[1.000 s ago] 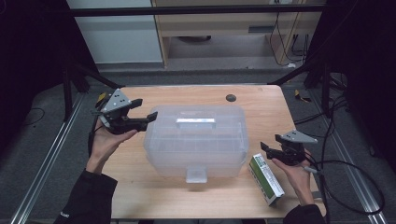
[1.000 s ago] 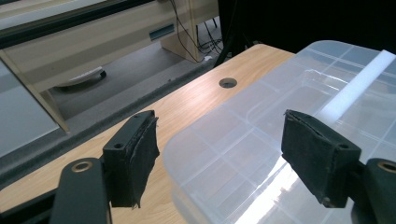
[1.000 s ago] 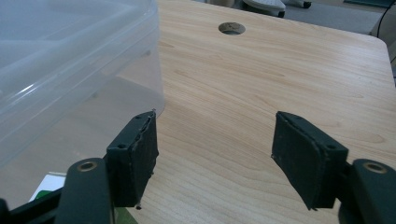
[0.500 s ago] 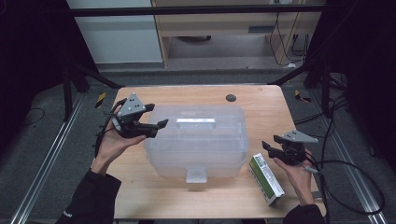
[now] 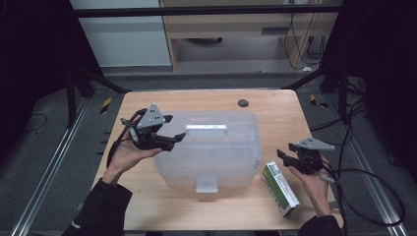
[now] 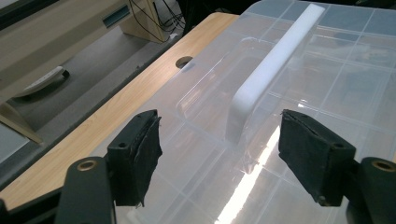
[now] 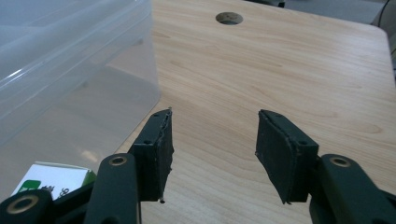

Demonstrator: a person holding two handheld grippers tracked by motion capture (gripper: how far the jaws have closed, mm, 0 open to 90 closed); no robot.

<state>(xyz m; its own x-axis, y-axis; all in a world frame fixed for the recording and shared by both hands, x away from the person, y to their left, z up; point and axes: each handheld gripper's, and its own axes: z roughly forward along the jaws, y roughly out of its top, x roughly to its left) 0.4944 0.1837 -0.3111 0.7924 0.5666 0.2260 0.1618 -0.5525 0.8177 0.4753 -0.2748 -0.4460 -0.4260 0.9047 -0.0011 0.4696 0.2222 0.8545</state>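
Note:
A clear plastic storage box [image 5: 211,152] with a lid and a white handle [image 5: 205,129] stands in the middle of the wooden table [image 5: 275,118]. My left gripper [image 5: 176,129] hovers open over the lid's left part. In the left gripper view, its jaws [image 6: 219,154] point at the near end of the handle [image 6: 275,65] and hold nothing. My right gripper [image 5: 285,150] sits low at the table's right, open, beside a green and white carton [image 5: 280,189]. Its jaws [image 7: 212,149] have just been closing, with only bare tabletop between them. The box wall [image 7: 60,51] is to their left.
A round cable hole [image 5: 242,103] lies in the table behind the box. A white latch [image 5: 205,185] hangs at the box's front. Cables trail off the right side. Dark frame rails and the floor surround the table.
My left gripper has moved rightward from beside the box to over its lid. The right hand has stayed beside the carton.

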